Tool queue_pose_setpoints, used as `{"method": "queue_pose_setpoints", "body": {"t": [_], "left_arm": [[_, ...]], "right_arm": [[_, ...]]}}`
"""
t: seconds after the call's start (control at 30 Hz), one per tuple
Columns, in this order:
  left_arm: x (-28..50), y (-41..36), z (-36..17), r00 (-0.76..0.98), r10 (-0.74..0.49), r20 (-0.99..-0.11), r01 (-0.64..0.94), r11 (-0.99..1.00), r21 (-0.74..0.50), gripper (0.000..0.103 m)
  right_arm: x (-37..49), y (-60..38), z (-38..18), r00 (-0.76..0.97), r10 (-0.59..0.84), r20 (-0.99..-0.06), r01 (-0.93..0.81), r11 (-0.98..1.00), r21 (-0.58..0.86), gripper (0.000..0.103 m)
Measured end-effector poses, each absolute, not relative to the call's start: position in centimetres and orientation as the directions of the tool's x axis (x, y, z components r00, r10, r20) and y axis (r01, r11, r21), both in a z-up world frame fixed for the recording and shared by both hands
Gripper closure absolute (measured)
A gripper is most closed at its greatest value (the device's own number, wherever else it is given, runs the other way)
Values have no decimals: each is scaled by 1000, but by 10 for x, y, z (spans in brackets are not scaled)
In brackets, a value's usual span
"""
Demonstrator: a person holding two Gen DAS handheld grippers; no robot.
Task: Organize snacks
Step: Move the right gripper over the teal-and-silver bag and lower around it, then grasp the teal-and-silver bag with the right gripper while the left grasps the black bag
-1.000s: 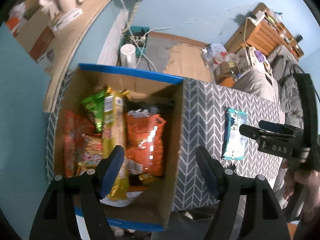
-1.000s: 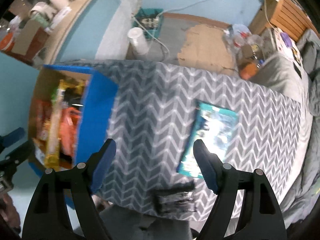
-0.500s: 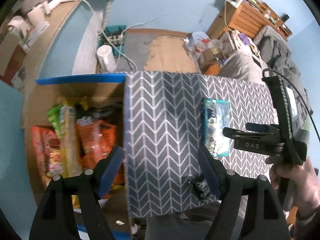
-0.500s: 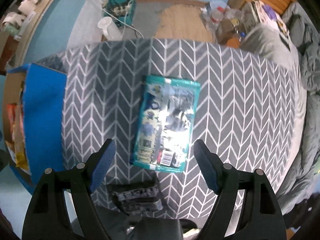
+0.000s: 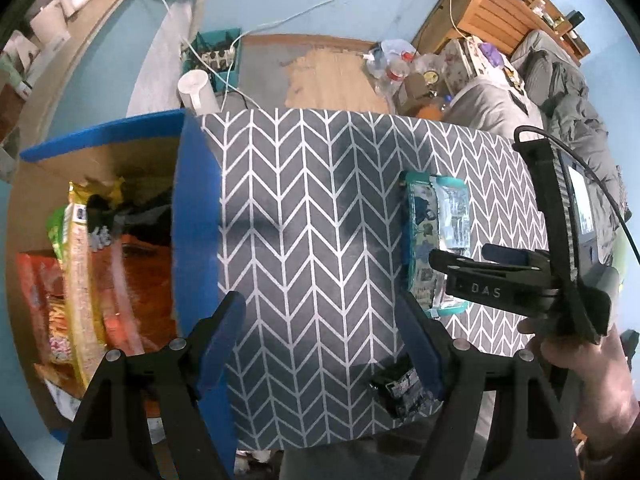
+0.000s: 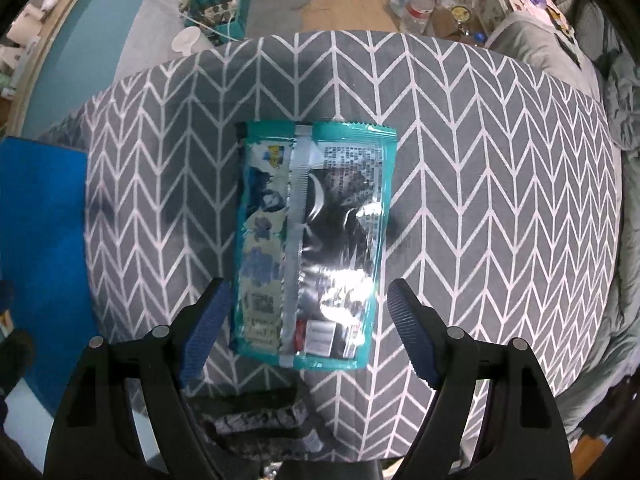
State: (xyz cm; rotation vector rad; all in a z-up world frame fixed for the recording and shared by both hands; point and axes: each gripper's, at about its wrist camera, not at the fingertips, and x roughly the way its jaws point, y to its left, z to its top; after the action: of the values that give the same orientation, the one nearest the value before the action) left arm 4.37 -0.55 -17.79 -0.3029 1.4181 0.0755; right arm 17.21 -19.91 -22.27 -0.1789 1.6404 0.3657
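Both grippers hung spread and empty over the grey chevron-patterned cloth surface (image 6: 480, 160).

The right gripper (image 6: 308, 320) pointed down at a flat teal foil snack packet (image 6: 312, 248) lying mid-surface, its jaws wide either side of the packet's near end without touching. The left gripper (image 5: 320, 340) stood open nearer the left edge, beside the blue-rimmed cardboard box (image 5: 192, 216) holding orange, yellow and green snack bags (image 5: 80, 280); a small dark wrapper (image 5: 400, 392) lay at the near edge.

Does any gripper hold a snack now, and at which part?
Nothing is held. The right gripper stands open around the teal packet; the left gripper is open.
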Motion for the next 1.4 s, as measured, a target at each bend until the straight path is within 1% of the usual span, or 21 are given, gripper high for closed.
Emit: {"method": "queue_pose_setpoints", "body": {"t": [0.5,0.73,0.77,0.8,0.83,0.87,0.9,0.97,1.1,1.17,1.4], "left_arm": [[57,-5,-204,111,-151,-982,-233,957,-173,25],[57,-2,-210,85,-157,-984,-230,958,-172,25],[57,-3,-209,84,-157,-984,-227,959,-172,25],[57,-3,-209,83,-158,-984,-226,959,-173,25],[56,-3,-209,81,-160,-984,-226,958,-174,25],[56,-3,-210,80,-162,-984,-226,958,-176,25],[56,-4,-210,79,-164,-983,-225,958,-178,25],[56,-7,-210,76,-165,-983,-221,959,-178,25],[54,-14,-209,77,-171,-982,-199,963,-183,25],[53,-17,-208,76,-181,-981,-194,962,-193,25],[45,-36,-207,63,-217,-974,-124,967,-223,24]], "right_arm": [[180,-179,-257,-129,45,-991,-341,936,87,23],[182,-165,-263,-92,15,-996,-372,927,48,23],[182,-164,-263,-87,14,-996,-380,924,46,24],[181,-163,-262,-81,16,-997,-386,921,46,29],[180,-163,-260,-74,23,-997,-390,920,50,38],[178,-165,-257,-67,27,-997,-394,918,51,44],[176,-167,-255,-74,38,-997,-397,915,65,46],[177,-170,-255,-80,58,-995,-411,907,86,48],[179,-183,-241,-71,74,-995,-435,895,98,55],[180,-190,-236,-50,57,-997,-448,891,74,55],[179,-225,-232,-54,66,-996,-422,903,83,55]]}}
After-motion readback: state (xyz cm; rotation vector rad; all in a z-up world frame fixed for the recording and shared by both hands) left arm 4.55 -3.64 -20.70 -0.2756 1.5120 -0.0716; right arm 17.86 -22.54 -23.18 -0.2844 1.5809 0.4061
